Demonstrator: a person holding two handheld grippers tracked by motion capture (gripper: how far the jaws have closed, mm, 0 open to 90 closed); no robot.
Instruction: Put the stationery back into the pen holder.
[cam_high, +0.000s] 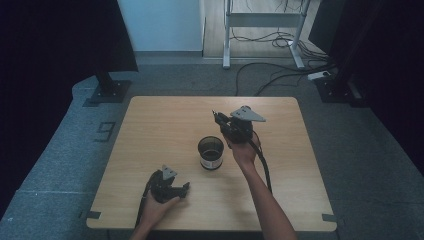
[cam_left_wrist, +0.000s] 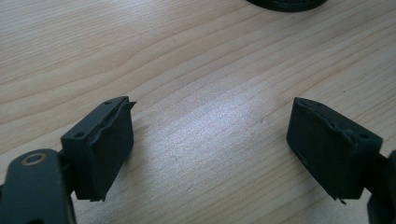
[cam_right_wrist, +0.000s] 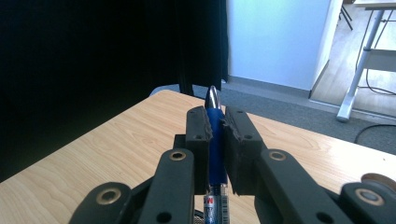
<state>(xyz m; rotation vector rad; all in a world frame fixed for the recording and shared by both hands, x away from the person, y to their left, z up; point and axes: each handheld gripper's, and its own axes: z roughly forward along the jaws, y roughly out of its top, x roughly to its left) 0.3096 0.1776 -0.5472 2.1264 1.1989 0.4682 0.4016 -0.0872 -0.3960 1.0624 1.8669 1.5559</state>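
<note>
pen (cam_right_wrist: 214, 122), slim blue rubber-gripped, clamped in right tool (cam_right_wrist: 215, 122); left tool (cam_left_wrist: 210, 144) apart over woodgrain table (cam_left_wrist: 187, 70).

High view: from above the near edge, facing forward and down on the whole table (cam_high: 165, 125).
Left gripper view: close, low over the tabletop.
Right gripper view: along its jaws, level, toward the table's far edge.
Shared: the wooden tabletop.
</note>
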